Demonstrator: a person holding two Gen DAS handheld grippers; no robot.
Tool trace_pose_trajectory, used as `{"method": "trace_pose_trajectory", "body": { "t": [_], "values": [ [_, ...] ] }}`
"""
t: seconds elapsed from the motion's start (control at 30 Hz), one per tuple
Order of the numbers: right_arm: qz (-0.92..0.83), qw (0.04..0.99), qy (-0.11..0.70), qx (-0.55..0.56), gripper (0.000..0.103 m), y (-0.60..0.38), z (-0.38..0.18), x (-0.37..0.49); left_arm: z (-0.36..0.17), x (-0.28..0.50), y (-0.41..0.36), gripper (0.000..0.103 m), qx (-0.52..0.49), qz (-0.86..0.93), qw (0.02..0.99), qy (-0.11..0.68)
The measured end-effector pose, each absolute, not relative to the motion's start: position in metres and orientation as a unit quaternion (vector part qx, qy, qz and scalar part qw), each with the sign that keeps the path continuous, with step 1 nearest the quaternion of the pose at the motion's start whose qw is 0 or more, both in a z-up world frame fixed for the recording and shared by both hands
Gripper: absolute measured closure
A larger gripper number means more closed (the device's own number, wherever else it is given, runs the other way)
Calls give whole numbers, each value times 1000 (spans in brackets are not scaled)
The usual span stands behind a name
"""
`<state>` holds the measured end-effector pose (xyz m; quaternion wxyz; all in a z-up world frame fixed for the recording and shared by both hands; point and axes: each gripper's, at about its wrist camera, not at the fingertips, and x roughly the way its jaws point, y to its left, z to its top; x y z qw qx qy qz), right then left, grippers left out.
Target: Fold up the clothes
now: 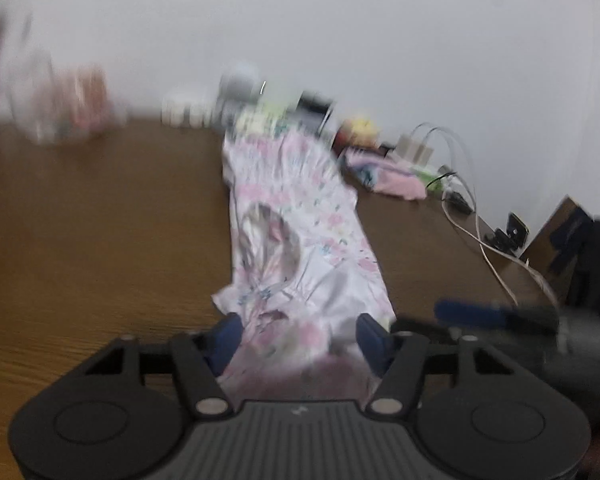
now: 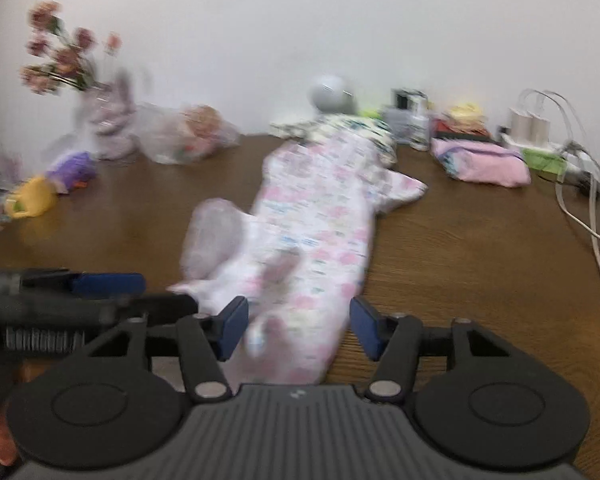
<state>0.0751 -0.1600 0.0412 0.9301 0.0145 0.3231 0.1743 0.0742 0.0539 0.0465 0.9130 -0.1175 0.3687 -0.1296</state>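
Only the right view shows blurred flowers [image 2: 60,52] beyond the garment [image 2: 320,216].

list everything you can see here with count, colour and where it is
floral garment: 1, white with pink print, laid lengthwise mid-table, near end between both grippers' fingers
table: 1, brown wood, under everything
folded pink cloth: 1, pink, back right of table
flowers in vase: 1 bunch, pink, back left by the wall
plastic bag: 1, clear, back left, beside the vase
plush toys: 2, purple and yellow, left edge
round grey object: 1, grey, at the wall behind the garment; too blurred to name
cables: several, white, right edge
left gripper: 1, black with blue pads, open
right gripper: 1, black with blue pads, open
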Motion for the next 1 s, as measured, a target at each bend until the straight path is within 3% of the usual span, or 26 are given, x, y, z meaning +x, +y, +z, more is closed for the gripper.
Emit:
{"method": "trace_pose_trajectory", "body": {
  "t": [0.1,0.17,0.2,0.3,0.57,0.77,1.0],
  "values": [
    [176,926,330,52,44,-176,36,80,31,98,53,45,-131,-137,896,403],
    [160,931,324,49,43,-184,33,78,21,102,51,71,-127,-143,892,410],
    [153,933,323,44,42,-185,32,78,19,102,51,90,-128,-146,890,413],
    [154,930,330,47,41,-190,31,74,16,96,54,97,-132,-137,896,402],
    [183,930,318,20,41,-171,43,50,46,-11,119,98,-199,-1,931,305],
    [293,908,299,-33,33,-113,59,33,32,-74,143,98,-235,52,929,280],
    [350,870,333,-101,35,-45,42,37,9,-96,181,86,-306,59,903,295]
  ]
}}
